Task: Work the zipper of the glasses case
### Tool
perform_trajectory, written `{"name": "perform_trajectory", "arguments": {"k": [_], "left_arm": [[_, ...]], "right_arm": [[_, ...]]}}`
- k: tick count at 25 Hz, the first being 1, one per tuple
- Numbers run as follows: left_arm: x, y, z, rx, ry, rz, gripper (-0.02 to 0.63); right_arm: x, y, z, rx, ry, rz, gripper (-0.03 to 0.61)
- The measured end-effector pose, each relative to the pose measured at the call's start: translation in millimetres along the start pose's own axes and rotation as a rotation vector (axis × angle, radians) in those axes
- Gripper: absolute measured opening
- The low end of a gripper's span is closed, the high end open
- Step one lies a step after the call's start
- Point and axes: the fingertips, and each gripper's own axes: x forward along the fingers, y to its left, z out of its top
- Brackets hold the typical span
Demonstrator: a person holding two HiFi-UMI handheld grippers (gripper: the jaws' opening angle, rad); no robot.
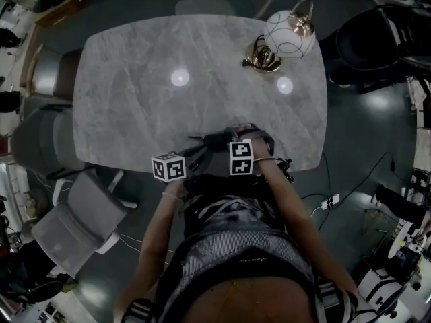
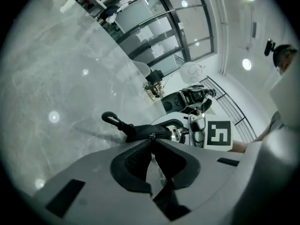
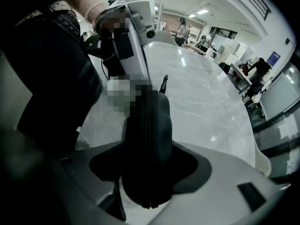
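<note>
- The person's forearms (image 1: 156, 229) reach forward from the body to the near edge of the table (image 1: 135, 106), one gripper in each hand, the two marker cubes side by side.
- The right gripper (image 3: 149, 159) points steeply down. Its jaws are clamped on the end of the black case (image 3: 151, 121), one pad on each side.
- From this gripper the case runs away along the jaws, its zipper (image 3: 148, 135) on top as a thin dark line down the middle. The stretch in sight looks closed.
- The left gripper (image 2: 151, 139) comes in lower and flatter from the left side. Its jaws are drawn together, the tips pinching the small metal pull (image 2: 152, 135) on the case's seam.
- From the left gripper view the case lies across just beyond the jaw tips, and the right gripper's marker cube stands at its right end.
- A black clip (image 2: 110, 118) on a short strap sticks out from the case's far left end, over the marble.
- The case sits over the table's near edge, between the two grippers. I cannot tell whether it rests on the top.
- The rest of the grey marble top is bare up to a lamp (image 1: 289, 33) at the far right corner, a white globe on a gold base.
- Grey chairs (image 1: 74, 214) stand along the left side of the table, and another is pushed in at the far end.
- A cable (image 1: 330, 202) lies on the dark floor to the right.
</note>
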Motion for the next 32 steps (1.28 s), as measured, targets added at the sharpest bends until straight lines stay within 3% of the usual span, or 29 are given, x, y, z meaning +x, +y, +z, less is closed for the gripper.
{"name": "perform_trajectory", "arguments": {"k": [3, 8, 15, 23, 28, 30, 32], "left_arm": [[1.4, 0.5, -0.4, 0.116, 0.061, 0.117, 0.026], [2.0, 0.0, -1.2, 0.181, 0.136, 0.210, 0.020], [3.8, -3.1, -3.4, 0.264, 0.231, 0.273, 0.018], [6.7, -2.1, 0.1, 0.283, 0.254, 0.301, 0.018], [7.4, -2.3, 1.2, 0.280, 0.249, 0.271, 0.020], [5.9, -1.7, -0.6, 0.383, 0.272, 0.287, 0.020], [1.4, -0.3, -1.2, 0.584, 0.316, 0.326, 0.020]], "right_arm": [[0.6, -0.1, -0.5, 0.003, 0.006, -0.001, 0.314], [0.7, -0.1, -0.4, 0.006, 0.011, -0.007, 0.313], [1.0, 0.9, -2.4, -0.012, 0.048, 0.005, 0.313], [2.4, -0.2, -2.6, 0.004, 0.051, 0.039, 0.308], [3.1, -1.1, -4.0, 0.003, 0.057, 0.045, 0.308], [2.5, -0.9, -3.7, 0.000, 0.049, 0.034, 0.308], [1.4, -0.4, -1.8, -0.001, 0.037, 0.026, 0.308]]}}
